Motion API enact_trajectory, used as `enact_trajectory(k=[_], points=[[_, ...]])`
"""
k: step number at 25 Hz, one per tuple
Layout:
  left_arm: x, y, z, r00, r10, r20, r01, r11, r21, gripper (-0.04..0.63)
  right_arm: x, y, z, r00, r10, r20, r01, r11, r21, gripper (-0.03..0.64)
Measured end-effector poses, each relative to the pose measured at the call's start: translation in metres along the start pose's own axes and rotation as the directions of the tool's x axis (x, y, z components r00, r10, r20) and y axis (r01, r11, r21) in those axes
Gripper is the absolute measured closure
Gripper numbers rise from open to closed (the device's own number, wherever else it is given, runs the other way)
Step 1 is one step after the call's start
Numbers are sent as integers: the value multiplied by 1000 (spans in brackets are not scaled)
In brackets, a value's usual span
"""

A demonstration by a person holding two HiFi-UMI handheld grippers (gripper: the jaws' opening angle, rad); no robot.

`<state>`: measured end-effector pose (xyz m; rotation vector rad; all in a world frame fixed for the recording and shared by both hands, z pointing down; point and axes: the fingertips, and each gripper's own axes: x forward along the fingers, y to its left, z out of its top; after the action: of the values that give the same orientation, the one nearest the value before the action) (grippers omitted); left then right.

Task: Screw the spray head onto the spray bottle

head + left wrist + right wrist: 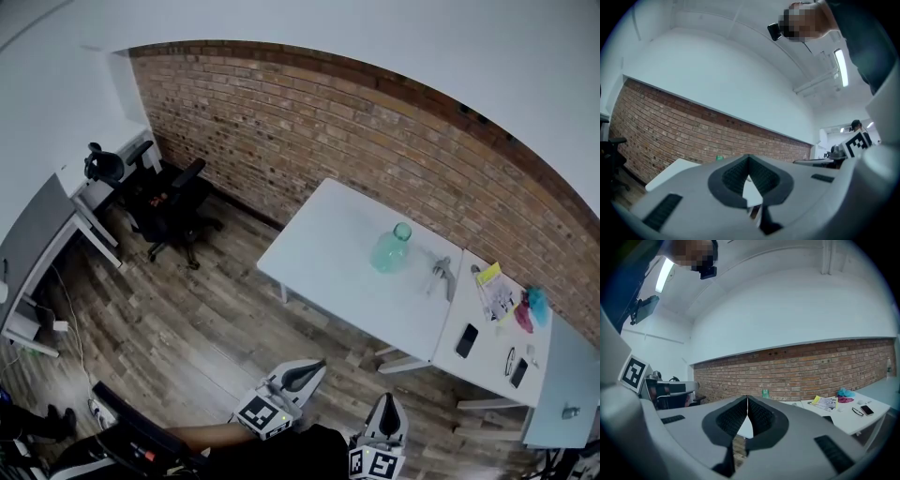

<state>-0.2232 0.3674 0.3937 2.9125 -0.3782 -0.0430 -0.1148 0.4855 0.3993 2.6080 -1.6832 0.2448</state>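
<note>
**Both grippers shut and empty, well short of the bottle on the table**

In the head view the left gripper (302, 376) and the right gripper (388, 410) sit at the bottom edge, side by side over the wooden floor (187, 319), both well apart from the white table (319, 253). Each gripper's own view shows its jaws pressed together at the tips with nothing between them: the left gripper (748, 160) has only a sliver of tabletop showing through the gap behind the pads, and the right gripper (747, 401) looks the same.

The spray bottle (391, 248), translucent green with a narrow open neck, stands upright on the white table towards its far right end. The spray head (441, 275), grey, lies flat on the same table just to the right of the bottle, not touching it. From the grippers the bottle is a small green shape against the brick wall (309, 122): it peeks above the left gripper's body (719, 158) and stands just above the right gripper's closed tips (765, 393).

A second table (487, 370) joins the first on the right and carries a dark phone (466, 339), papers (498, 295) and some teal and pink items. A black office chair (173, 211) stands near the wall at left.
</note>
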Motion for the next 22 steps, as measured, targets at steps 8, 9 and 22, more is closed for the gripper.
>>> enact_trajectory(k=[8, 9, 22], points=[[7, 23, -20, 999, 37, -39, -38, 999, -17, 597, 27, -2, -5, 1000, 16, -17, -16, 999, 29, 607], [10, 23, -21, 998, 40, -39, -40, 999, -15, 596, 31, -3, -7, 1000, 22, -19, -21, 999, 30, 607], [101, 37, -8, 997, 74, -16, -74, 997, -1, 596, 103, -69, 12, 999, 38, -17, -37, 999, 10, 607]])
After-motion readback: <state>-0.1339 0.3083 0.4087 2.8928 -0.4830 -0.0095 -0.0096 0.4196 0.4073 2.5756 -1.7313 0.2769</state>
